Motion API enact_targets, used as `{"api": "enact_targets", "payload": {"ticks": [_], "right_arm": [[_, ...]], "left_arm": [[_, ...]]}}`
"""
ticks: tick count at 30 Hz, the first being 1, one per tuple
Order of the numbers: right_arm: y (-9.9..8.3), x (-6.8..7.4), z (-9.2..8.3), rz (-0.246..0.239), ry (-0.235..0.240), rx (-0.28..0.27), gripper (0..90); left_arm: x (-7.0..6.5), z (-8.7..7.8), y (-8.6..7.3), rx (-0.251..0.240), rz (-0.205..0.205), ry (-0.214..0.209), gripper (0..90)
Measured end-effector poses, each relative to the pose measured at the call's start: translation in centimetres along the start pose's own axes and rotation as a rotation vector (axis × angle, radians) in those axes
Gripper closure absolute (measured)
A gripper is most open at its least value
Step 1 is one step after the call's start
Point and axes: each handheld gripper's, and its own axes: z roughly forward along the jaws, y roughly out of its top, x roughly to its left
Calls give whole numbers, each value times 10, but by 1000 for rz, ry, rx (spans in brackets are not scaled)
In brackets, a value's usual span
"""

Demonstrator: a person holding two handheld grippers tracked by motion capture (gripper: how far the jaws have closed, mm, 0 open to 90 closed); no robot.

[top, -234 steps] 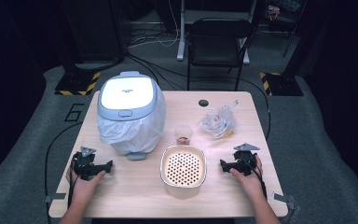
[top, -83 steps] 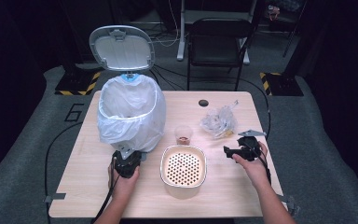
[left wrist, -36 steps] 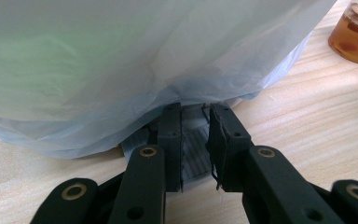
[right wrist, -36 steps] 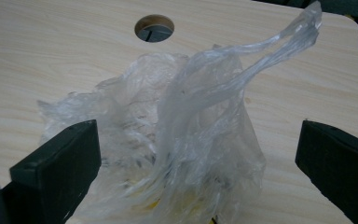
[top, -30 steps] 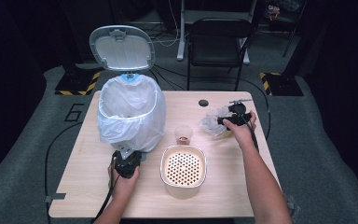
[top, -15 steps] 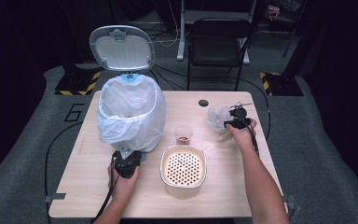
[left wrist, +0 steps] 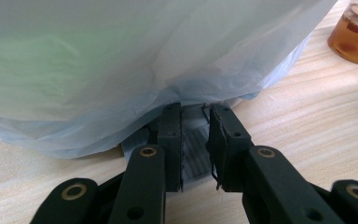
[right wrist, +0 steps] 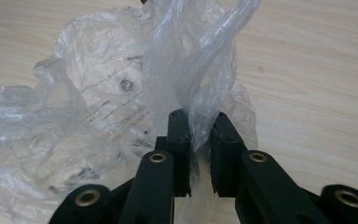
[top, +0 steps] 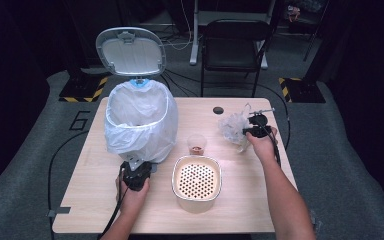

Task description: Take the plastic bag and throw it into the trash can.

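A crumpled clear plastic bag [top: 231,126] lies at the table's right. My right gripper [top: 247,131] is at its right side. Its jaws have just been closing and now pinch a twisted fold of the plastic bag [right wrist: 98,107] in the right gripper [right wrist: 196,119] view. The white bin [top: 139,122], lined with a pale bag, stands at the left with its lid [top: 131,50] raised. My left gripper [top: 136,172] is shut at the bin's foot, and in the left gripper [left wrist: 196,112] view its tips rest on the grey ribbed pedal [left wrist: 193,149] under the liner [left wrist: 121,60].
A cream container with a perforated top [top: 196,180] sits at the front middle of the table. Behind it stands a small clear cup [top: 196,144] with brown contents. A black folding chair [top: 235,45] stands beyond the table's far edge.
The right gripper's jaws have come together on the plastic bag while the hand shifted only slightly. The left gripper stays at the bin's foot, and the lid stays up.
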Motion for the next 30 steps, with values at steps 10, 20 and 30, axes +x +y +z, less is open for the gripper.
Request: {"api": "enact_targets", "payload": {"ticks": [10, 20, 30], "right_arm": [[11, 4, -22, -31, 31, -21, 808], [30, 19, -55, -84, 78, -58, 810], [48, 31, -83, -112, 128, -80, 813]], "left_arm": [[0, 0, 0, 5, -8, 0, 750], [-1, 0, 0, 7, -10, -1, 750], [0, 0, 0, 3, 4, 0, 750]]}}
